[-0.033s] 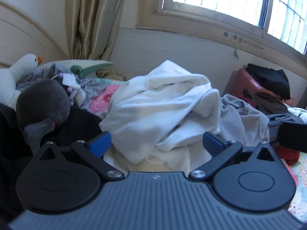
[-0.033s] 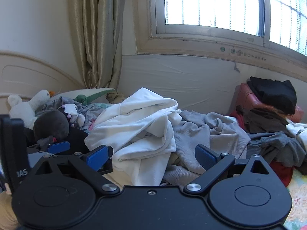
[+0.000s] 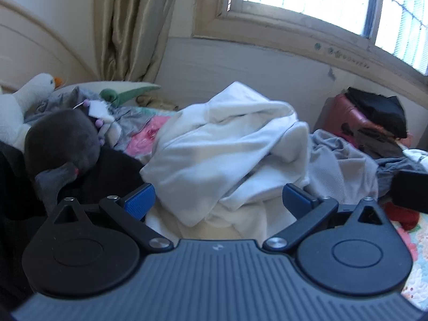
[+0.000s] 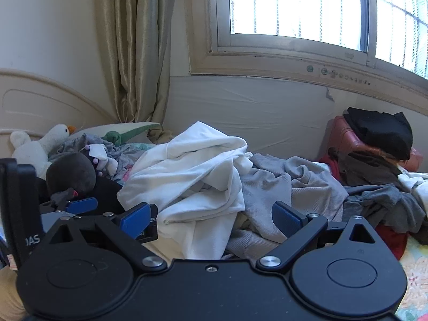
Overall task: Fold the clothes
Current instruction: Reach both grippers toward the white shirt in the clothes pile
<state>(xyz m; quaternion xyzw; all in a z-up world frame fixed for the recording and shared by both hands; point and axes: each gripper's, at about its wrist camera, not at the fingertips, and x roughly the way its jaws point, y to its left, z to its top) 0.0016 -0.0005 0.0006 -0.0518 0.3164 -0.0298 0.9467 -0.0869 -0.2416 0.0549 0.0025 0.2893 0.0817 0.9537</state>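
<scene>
On bed [image 4: 417,267], two plush toys [image 4: 40,147]

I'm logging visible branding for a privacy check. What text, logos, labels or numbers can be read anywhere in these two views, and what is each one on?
"JAS": white letters on the black body of the left hand-held gripper, at the right wrist view's left edge; cut off, possibly part of a longer word.
Small mark on the left hand-held gripper's ribbed housing: too small to read.
Nothing readable on the clothes.

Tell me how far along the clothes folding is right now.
Nothing looks folded yet. The white top lies crumpled on the grey top, with more clothes heaped at the right. Nothing is in hand: the left claw and right claw are both open, facing the pile. Every piece is left to do.
</scene>
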